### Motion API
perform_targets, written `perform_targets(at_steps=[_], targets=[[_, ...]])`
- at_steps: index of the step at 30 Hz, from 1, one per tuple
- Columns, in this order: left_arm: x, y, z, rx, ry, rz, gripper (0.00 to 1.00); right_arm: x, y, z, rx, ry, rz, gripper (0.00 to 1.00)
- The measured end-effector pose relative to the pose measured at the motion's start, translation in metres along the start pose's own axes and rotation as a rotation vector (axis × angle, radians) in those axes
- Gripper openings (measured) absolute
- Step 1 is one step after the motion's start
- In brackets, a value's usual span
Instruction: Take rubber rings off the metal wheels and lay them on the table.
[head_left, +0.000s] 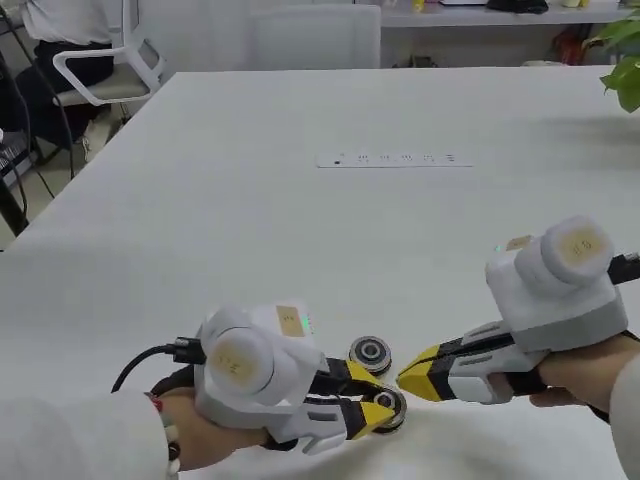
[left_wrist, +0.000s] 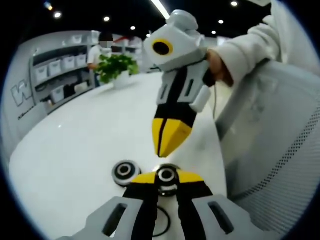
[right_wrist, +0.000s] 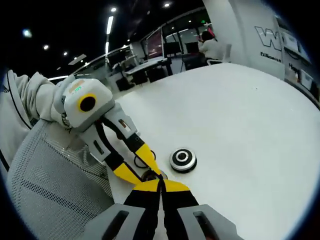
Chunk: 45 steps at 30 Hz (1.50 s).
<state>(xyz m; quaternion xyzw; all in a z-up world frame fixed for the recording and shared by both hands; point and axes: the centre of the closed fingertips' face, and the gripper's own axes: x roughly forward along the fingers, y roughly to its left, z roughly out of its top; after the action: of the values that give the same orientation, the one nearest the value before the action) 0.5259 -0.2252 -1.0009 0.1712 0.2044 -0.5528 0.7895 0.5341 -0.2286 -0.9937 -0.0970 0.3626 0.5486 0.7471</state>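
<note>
White socket strip, lying flat. Office chair, white-armed, far left. Leafy green plant, right edge. Wall shelves holding white bins. Grey mesh chair back, close by.

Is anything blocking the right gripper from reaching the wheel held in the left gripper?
Nothing visible. The right gripper, shut, points straight at the metal wheel clamped in the left gripper; the second wheel sits off to the side.

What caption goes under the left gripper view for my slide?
Left gripper holds a metal wheel; the shut right gripper points at it, second wheel beside.
</note>
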Motion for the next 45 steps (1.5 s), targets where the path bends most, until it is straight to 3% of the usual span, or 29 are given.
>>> perform_targets(at_steps=[3,6,9,14,16,24,45], targets=[[0.000,0.000,0.000,0.000,0.000,-0.001,0.14,0.001,-0.001,-0.009,-0.009,0.037,0.007,0.01],[0.000,0.000,0.000,0.000,-0.001,-0.001,0.14,0.003,0.005,-0.015,-0.018,0.056,0.035,0.09],[0.000,0.001,0.000,0.000,-0.002,-0.002,0.14,0.006,0.008,-0.024,-0.079,0.102,0.047,0.13],[0.000,0.001,0.000,-0.002,-0.004,-0.003,0.14,0.017,0.012,-0.028,-0.163,0.112,0.040,0.24],[0.000,0.001,0.000,-0.002,-0.004,-0.003,0.14,0.021,0.014,-0.026,-0.202,0.100,0.041,0.24],[-0.001,0.000,-0.001,-0.008,-0.008,-0.004,0.14,0.023,0.012,-0.021,-0.226,0.073,0.028,0.23],[-0.002,0.002,-0.001,-0.025,-0.006,0.008,0.13,0.015,0.007,-0.026,-0.277,0.109,0.029,0.05]])
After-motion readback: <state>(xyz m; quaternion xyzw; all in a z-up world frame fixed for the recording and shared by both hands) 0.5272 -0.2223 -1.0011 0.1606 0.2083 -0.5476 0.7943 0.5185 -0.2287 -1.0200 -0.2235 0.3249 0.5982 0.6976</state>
